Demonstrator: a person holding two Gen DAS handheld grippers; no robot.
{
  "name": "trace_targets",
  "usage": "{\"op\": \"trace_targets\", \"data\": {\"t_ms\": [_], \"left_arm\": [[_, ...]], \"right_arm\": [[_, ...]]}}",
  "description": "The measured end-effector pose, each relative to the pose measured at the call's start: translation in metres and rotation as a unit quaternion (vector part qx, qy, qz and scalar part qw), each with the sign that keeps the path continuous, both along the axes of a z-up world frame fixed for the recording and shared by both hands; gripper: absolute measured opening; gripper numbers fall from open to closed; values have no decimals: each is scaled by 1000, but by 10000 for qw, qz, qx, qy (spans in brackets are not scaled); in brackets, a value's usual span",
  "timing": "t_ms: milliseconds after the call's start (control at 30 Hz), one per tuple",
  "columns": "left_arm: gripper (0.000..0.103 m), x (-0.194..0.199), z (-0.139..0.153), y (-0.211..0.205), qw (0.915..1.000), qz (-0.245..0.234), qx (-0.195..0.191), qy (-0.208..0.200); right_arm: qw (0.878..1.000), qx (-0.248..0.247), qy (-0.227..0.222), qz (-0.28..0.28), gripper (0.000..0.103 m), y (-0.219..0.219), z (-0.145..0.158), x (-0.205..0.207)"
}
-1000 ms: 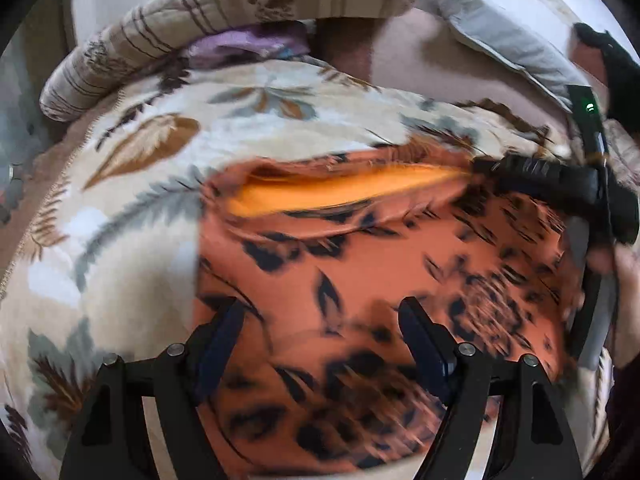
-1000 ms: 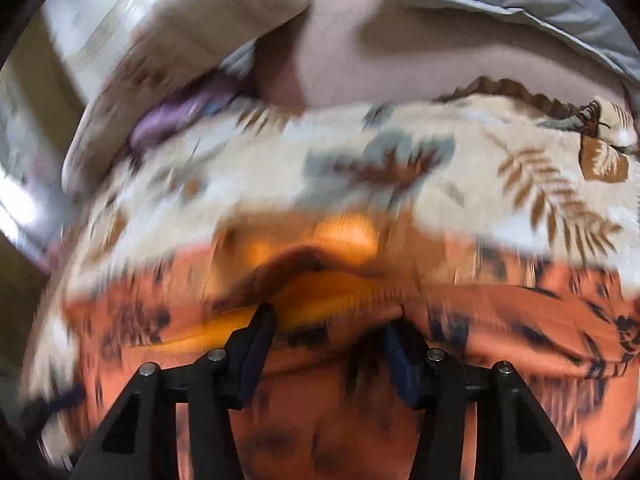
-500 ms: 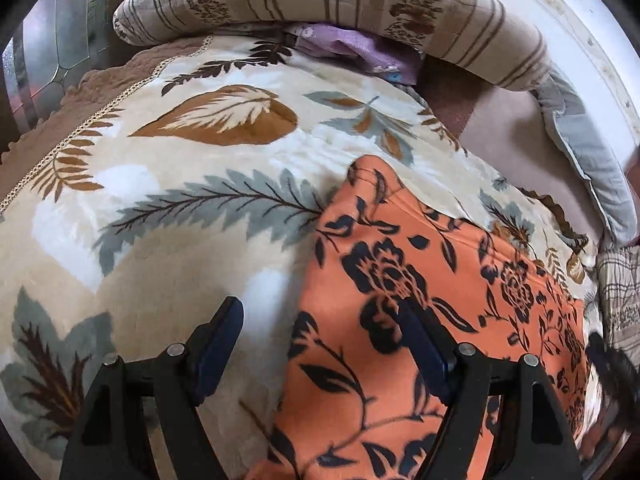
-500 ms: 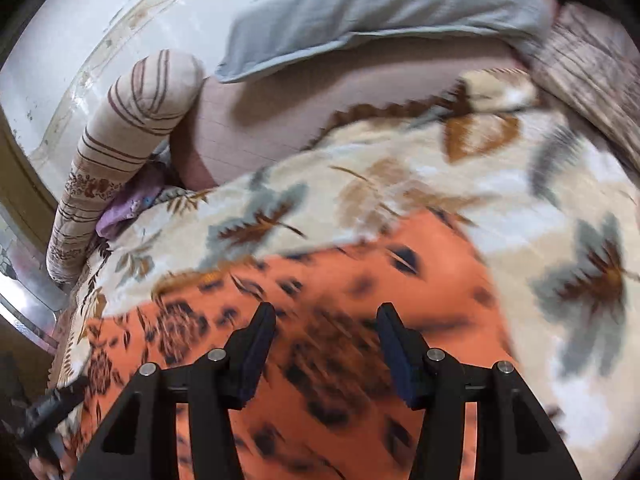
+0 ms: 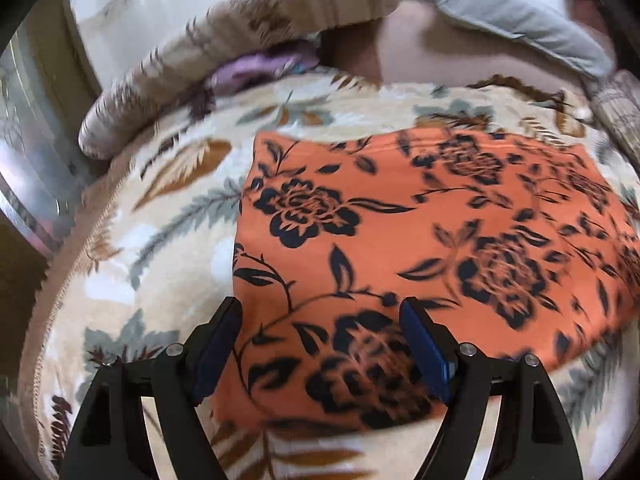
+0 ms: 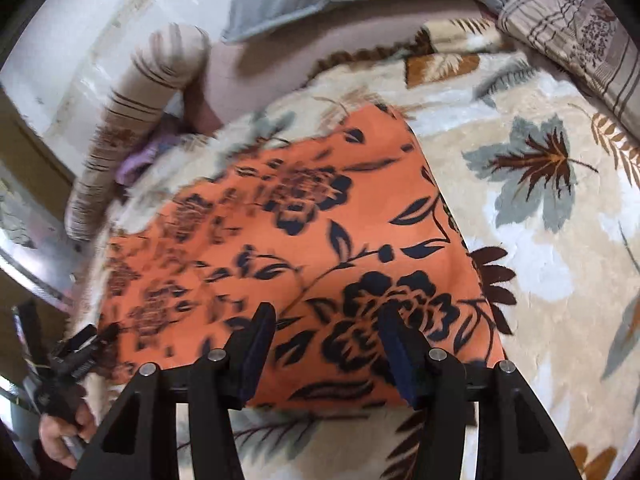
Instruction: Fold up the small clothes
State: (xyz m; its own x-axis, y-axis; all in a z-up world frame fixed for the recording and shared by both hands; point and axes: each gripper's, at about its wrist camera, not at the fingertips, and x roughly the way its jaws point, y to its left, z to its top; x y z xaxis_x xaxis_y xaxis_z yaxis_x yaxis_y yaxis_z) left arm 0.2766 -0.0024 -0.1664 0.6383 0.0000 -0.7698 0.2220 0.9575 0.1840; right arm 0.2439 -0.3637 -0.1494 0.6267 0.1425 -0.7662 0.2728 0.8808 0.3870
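- Lying folded flat at the centre of a leaf-patterned blanket (image 5: 168, 240): an orange garment with black flowers (image 5: 420, 240), a broad rectangle running from 9 o'clock to 3 o'clock in the left wrist view.
- Hovering over its near left corner at 6 o'clock: the left gripper (image 5: 320, 344), jaws standing wide apart, gripping nothing, cloth showing between the fingers.
- Resting along the blanket's far edge at 11 o'clock: a striped bolster (image 5: 224, 60), with a purple cloth (image 5: 256, 68) tucked just beneath and a grey pillow (image 5: 512, 12) at 1 o'clock.
- Hanging above the garment's near right corner in the right wrist view: the right gripper (image 6: 326, 344), jaws parted about halfway, holding nothing.
- Sitting at 1 o'clock there: a checked cushion (image 6: 580, 28).
- Showing at 8 o'clock there: a person's hand (image 6: 60, 436) gripping the other tool.
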Motion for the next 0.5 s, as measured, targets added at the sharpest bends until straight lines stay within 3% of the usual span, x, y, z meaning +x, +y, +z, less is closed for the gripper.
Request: {"op": "trace_targets", "data": {"t_ms": [267, 500], "left_arm": [[81, -51, 14, -11, 9996, -159, -162, -156], [81, -63, 27, -18, 9987, -191, -248, -400]], "right_arm": [[9990, 184, -415, 20, 58, 3, 18, -23], [9988, 195, -418, 164, 58, 16, 16, -21]]}}
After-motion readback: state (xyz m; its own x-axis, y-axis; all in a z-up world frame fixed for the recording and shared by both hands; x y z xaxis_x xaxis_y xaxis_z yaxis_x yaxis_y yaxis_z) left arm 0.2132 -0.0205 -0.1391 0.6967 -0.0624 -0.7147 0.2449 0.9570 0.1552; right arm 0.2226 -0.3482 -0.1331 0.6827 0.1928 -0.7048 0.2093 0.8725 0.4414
